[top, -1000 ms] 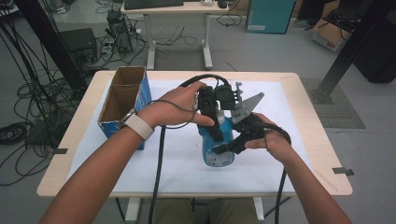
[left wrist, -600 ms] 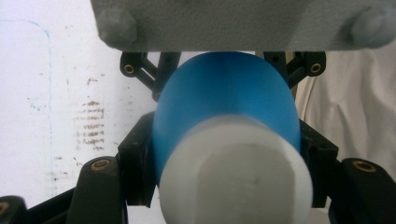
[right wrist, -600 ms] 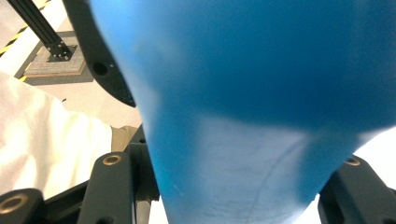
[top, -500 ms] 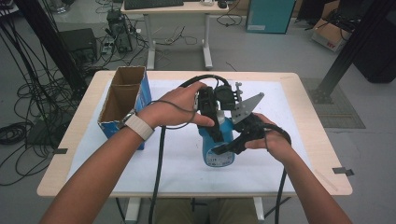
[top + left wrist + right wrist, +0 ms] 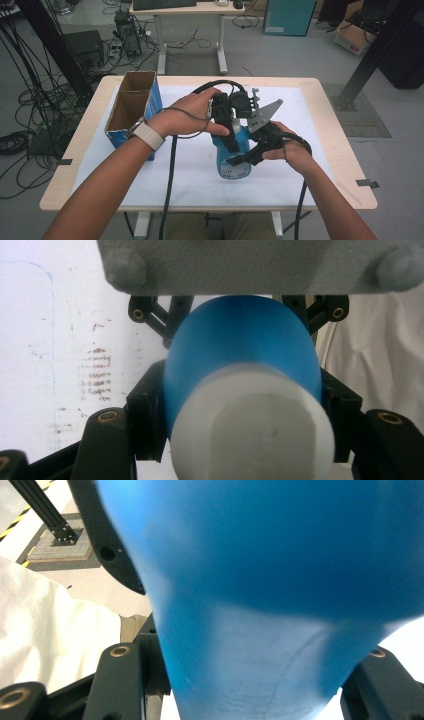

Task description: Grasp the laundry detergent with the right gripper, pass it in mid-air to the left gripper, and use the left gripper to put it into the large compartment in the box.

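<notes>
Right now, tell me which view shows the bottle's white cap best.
The left gripper view: the cap faces the camera, the tongs' jaws at each side of the bottle. The right gripper view gives blurred blue body; in the high view I cannot make the cap out.

Open cardboard box [image 5: 131,107], blue-sided, at tabletop [image 5: 330,125] left edge; white cloth [image 5: 195,170] across the top; desk [image 5: 187,10] beyond.

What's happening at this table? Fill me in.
A person holds a two-jaw gripper in each hand, and both are closed on one blue plastic bottle with a white cap lying on the white-covered table. The left gripper clamps the bottle near its white cap end, while the right gripper grips the blue body from the other side. An open blue cardboard box stands at the table's left, apart from the bottle.
</notes>
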Demonstrator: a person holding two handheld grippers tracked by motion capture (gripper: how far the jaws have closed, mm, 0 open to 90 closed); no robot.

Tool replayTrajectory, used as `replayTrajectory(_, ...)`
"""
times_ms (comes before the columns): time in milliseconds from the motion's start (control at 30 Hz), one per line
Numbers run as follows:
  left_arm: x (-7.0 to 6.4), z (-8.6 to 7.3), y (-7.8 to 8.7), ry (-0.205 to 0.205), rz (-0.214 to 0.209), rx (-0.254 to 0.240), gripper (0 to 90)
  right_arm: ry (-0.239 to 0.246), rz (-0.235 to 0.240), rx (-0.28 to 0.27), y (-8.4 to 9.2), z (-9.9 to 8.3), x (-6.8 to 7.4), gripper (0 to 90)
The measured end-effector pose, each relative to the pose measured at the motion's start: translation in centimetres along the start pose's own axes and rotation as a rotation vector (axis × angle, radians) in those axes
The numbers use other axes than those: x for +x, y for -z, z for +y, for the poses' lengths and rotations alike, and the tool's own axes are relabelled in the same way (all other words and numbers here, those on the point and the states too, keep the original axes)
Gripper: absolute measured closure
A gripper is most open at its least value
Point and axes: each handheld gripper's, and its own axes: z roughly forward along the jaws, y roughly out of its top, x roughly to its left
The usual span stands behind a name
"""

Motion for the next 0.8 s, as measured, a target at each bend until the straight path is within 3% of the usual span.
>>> replayTrajectory(133, 0.05, 0.06, 0.09, -0.011, 0.010, 0.000, 37.4, 0.005, -0.002, -0.002, 0.06, 0.02, -0.02, 42.8)
replayTrajectory(167, 0.02, 0.05, 0.08, -0.007, 0.006, -0.001, 37.4, -0.035, -0.002, 0.004, 0.07, 0.08, 0.30, 42.8)
replayTrajectory(200, 0.04, 0.06, 0.08, -0.010, 0.009, -0.001, 37.4, -0.037, -0.002, 0.008, 0.06, 0.03, 0.29, 42.9)
replayTrajectory(233, 0.03, 0.08, 0.07, -0.009, -0.001, 0.006, 37.4, 0.017, -0.011, 0.002, 0.05, -0.02, -0.17, 42.8)
replayTrajectory(433, 0.06, 0.08, 0.01, -0.011, 0.018, 0.004, 37.4, 0.001, -0.010, 0.006, 0.03, -0.07, -0.03, 42.8)
replayTrajectory(800, 0.04, 0.00, -0.10, -0.004, 0.000, 0.006, 37.4, 0.003, -0.008, 0.005, -0.07, -0.16, -0.05, 42.8)
